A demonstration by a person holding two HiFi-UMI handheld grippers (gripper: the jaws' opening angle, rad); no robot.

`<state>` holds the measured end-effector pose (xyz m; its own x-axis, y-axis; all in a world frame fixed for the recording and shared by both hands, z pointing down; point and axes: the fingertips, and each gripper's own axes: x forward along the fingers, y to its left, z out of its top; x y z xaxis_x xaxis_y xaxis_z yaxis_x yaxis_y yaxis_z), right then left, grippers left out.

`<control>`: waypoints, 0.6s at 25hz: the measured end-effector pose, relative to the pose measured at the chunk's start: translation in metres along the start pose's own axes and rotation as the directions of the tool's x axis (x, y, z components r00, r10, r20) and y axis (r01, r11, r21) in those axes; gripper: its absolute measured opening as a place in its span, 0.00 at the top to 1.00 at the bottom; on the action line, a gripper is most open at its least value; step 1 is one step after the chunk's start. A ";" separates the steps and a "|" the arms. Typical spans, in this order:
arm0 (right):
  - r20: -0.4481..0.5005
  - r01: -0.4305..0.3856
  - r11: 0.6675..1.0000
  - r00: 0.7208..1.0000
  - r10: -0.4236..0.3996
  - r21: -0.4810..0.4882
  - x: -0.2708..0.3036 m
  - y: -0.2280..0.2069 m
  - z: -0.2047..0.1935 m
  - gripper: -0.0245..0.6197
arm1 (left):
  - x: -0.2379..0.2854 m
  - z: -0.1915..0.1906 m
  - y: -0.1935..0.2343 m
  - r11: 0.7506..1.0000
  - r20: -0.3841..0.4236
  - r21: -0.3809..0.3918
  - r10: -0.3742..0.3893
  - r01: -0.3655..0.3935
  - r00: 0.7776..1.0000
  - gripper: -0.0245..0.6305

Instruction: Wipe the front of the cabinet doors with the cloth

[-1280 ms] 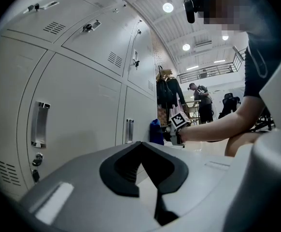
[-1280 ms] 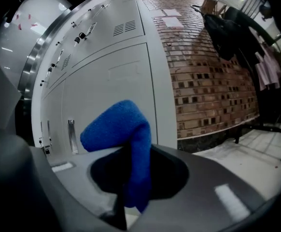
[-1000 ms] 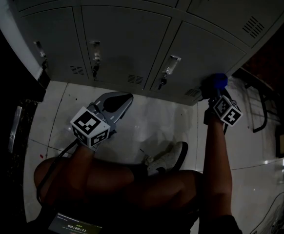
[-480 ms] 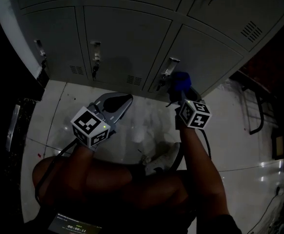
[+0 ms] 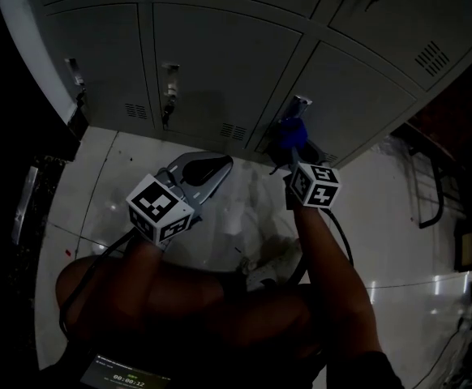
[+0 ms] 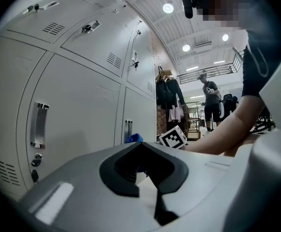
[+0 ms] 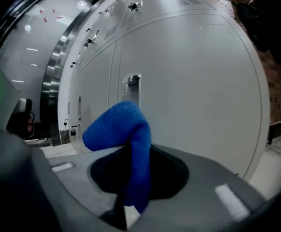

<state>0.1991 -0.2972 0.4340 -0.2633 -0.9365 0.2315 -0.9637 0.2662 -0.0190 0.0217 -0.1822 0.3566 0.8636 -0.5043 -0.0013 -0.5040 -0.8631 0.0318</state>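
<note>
Nearest, the grey plastic left gripper (image 5: pixel 210 171) with its marker cube hovers above the glossy white tiled floor (image 5: pixel 106 185). Its 2 jaws are pressed together with nothing between them. Further out, the right gripper (image 5: pixel 289 154) has its 2 jaws clamped on a folded blue terry cloth (image 7: pixel 126 129). The cloth's free end pokes up close before a grey metal cabinet door (image 5: pixel 349 96), just beside that door's silver handle (image 5: pixel 299 104). Whether the cloth touches the door cannot be told.

Head view looks steeply down at the doors (image 5: pixel 220 63) and floor (image 5: pixel 139 168). Both gripper views sit low, near the doors; all share the cloth (image 7: pixel 131 129).
</note>
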 end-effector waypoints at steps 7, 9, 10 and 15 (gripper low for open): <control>-0.025 0.066 0.997 0.998 -0.066 0.025 -0.013 -0.038 -0.008 0.85 | -0.001 -0.003 0.000 1.000 -0.010 0.000 0.003 -0.003 1.000 0.96; -0.037 0.096 0.995 0.995 -0.095 0.031 -0.019 -0.050 -0.011 0.85 | 0.000 -0.002 -0.001 1.000 -0.011 -0.001 0.002 -0.002 1.000 0.96; -0.042 0.112 0.993 0.993 -0.111 0.042 -0.022 -0.057 -0.013 0.85 | 0.000 -0.002 -0.001 1.000 -0.012 -0.001 0.002 -0.002 1.000 0.96; -0.064 0.179 0.982 0.982 -0.175 0.053 -0.036 -0.089 -0.024 0.85 | -0.001 -0.001 -0.003 1.000 -0.011 0.002 -0.002 0.002 1.000 0.96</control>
<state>0.2955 -0.2819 0.4507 -0.0870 -0.9521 0.2931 -0.9962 0.0820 -0.0293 0.0226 -0.1794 0.3576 0.8645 -0.5025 0.0099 -0.5025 -0.8641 0.0293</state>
